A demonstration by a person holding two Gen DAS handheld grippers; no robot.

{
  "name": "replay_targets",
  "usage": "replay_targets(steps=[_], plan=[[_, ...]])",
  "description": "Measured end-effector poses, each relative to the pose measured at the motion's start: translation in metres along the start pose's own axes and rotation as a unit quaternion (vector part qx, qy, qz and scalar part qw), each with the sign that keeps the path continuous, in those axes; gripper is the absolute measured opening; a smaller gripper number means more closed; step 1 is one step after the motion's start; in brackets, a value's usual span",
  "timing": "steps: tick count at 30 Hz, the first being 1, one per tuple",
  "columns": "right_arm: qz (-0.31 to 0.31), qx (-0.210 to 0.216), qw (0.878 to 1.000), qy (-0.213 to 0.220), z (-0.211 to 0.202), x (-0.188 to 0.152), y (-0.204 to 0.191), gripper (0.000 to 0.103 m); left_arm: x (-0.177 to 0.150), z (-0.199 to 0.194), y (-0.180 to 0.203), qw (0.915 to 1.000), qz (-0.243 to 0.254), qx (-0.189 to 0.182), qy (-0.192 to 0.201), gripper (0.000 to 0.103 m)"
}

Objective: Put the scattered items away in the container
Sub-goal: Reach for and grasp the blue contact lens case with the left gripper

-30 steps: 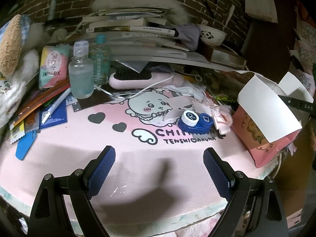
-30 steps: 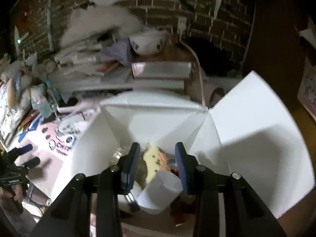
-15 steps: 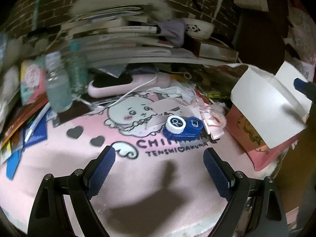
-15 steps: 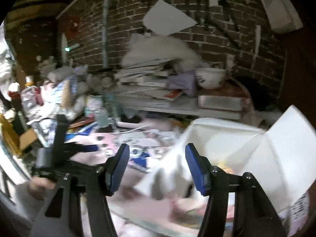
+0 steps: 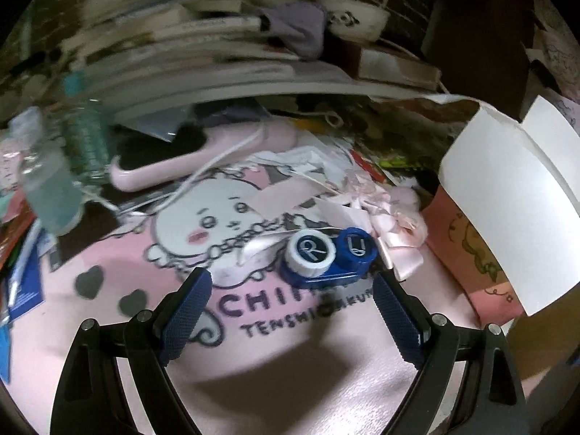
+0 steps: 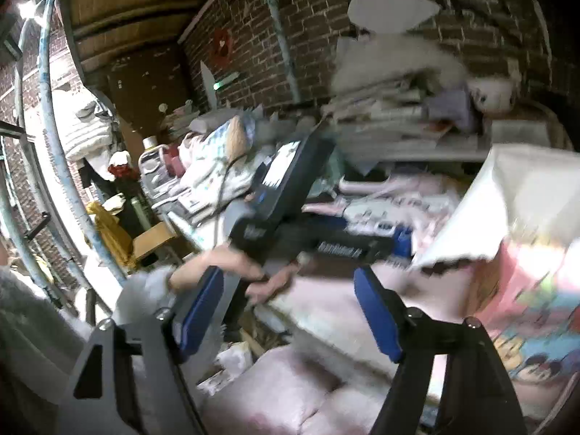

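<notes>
A blue contact lens case [image 5: 328,255] with a white R cap lies on the pink printed mat [image 5: 275,369], just beyond my left gripper [image 5: 290,284], which is open and empty, fingertips flanking the case's near side. A pink box with white flaps [image 5: 507,195] stands at the mat's right edge. A pink ribbon bow [image 5: 395,228] lies beside the case. In the blurred right wrist view my right gripper [image 6: 286,301] is open and empty, off the table's left side. There the left gripper tool [image 6: 290,195] shows in a person's hand [image 6: 232,264], and the box [image 6: 514,232] is at right.
A pink hairbrush with a white cord [image 5: 203,156] and clear bottles [image 5: 54,188] sit at the back left of the mat. Stacked books and papers [image 5: 217,58] with a panda bowl [image 5: 351,21] rise behind. Pens and blue cards [image 5: 21,279] lie at far left.
My left gripper has moved forward and right, closing in on the lens case. My right gripper has lifted out of the box, opened wider and swung left, away from the table.
</notes>
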State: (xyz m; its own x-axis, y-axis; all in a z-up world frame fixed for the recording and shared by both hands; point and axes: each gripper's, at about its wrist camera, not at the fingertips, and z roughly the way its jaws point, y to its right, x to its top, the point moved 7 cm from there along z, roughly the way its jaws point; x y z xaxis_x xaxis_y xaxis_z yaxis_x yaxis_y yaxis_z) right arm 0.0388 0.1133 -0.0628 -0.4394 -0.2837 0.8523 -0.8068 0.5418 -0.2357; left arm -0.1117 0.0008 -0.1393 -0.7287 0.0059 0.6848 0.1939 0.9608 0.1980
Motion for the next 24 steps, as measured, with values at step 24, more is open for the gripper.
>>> replay_targets(steps=[24], plan=[[0.034, 0.025, 0.999, -0.031, 0.017, -0.033, 0.012, 0.073, 0.009, 0.03, 0.023, 0.9945, 0.09, -0.008, -0.052, 0.058]])
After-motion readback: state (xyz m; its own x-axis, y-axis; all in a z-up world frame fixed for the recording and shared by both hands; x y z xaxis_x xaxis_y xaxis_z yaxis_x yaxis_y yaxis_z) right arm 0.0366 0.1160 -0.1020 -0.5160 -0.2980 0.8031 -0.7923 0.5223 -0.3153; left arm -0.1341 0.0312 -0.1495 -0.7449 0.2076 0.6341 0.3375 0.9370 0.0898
